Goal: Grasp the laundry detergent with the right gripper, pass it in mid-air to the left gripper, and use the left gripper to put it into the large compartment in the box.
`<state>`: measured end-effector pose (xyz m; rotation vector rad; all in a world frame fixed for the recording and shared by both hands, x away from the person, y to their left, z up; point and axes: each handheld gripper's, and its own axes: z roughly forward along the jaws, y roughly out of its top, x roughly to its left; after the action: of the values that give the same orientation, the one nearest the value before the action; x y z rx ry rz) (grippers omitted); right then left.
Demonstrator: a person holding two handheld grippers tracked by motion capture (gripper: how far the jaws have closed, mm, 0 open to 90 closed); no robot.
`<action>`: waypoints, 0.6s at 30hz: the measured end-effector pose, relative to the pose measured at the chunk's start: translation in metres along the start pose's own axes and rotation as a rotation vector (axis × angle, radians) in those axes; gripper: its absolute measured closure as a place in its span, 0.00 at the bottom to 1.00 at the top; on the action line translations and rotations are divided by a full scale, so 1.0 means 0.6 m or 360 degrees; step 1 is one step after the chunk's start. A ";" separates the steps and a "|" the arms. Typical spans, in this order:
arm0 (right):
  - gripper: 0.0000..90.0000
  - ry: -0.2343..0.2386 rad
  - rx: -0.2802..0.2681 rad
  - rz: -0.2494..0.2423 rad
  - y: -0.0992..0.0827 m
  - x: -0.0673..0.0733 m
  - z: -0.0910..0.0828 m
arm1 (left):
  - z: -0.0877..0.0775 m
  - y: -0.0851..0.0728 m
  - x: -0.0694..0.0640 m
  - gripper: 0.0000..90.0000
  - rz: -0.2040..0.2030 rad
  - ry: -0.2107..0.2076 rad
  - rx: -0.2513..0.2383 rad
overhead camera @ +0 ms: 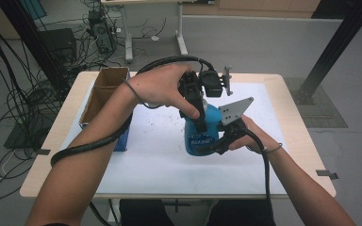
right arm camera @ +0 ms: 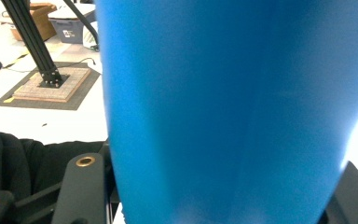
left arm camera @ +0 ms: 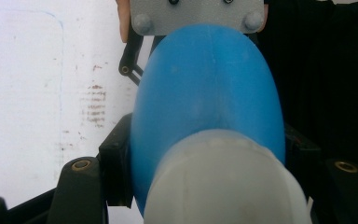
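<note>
While cables sprawl over the grey floor behind, a pale wooden table [overhead camera: 292, 122] carries a white mat [overhead camera: 151, 160] and an open cardboard box [overhead camera: 104, 89]. Above the mat stands a smooth, rounded blue bottle [overhead camera: 200, 134] with a whitish cap [left arm camera: 228, 186]. From above, the left gripper [overhead camera: 199, 123] clamps its cap end; the right gripper [overhead camera: 217, 147] pinches its body.
</note>
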<state>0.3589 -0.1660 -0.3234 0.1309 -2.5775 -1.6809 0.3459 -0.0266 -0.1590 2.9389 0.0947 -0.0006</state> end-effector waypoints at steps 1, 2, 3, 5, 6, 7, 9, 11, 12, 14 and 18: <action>0.45 0.0000 0.0000 0.0000 0.000 0.000 0.000 | 0.000 0.000 0.000 0.41 0.0002 0.0003 0.0001; 0.45 0.0000 -0.0001 0.0003 0.000 0.000 0.000 | 0.000 0.000 0.000 0.41 0.0000 0.0002 -0.0002; 0.45 0.0000 -0.0005 0.0001 0.000 0.000 0.000 | -0.001 0.000 0.000 0.41 -0.0002 0.0002 -0.0003; 0.45 0.0000 -0.0005 0.0004 0.000 0.000 -0.001 | -0.001 0.001 0.000 0.41 -0.0006 0.0003 -0.0003; 0.45 0.0001 -0.0008 0.0005 0.000 0.000 -0.001 | -0.002 0.001 0.000 0.41 -0.0014 0.0003 -0.0003; 0.45 0.0001 -0.0010 0.0006 0.000 0.000 -0.001 | -0.002 0.001 0.000 0.41 -0.0014 0.0004 -0.0001; 0.45 0.0001 -0.0009 0.0004 0.000 0.000 -0.001 | -0.002 0.002 0.000 0.41 -0.0014 0.0008 0.0011; 0.45 0.0001 -0.0010 0.0002 0.000 0.000 -0.001 | -0.001 0.003 -0.001 0.41 -0.0016 0.0011 0.0011; 0.45 0.0003 -0.0011 0.0003 0.000 0.000 -0.001 | -0.002 0.004 0.000 0.42 -0.0021 0.0011 0.0014; 0.45 0.0005 -0.0020 0.0003 -0.001 -0.001 -0.001 | -0.002 0.005 0.000 0.42 -0.0031 0.0008 0.0014; 0.45 0.0006 -0.0022 0.0005 -0.001 -0.001 -0.002 | -0.001 0.005 0.001 0.42 -0.0026 0.0012 0.0008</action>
<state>0.3598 -0.1674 -0.3237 0.1292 -2.5614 -1.6958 0.3465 -0.0296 -0.1576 2.9435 0.1198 0.0081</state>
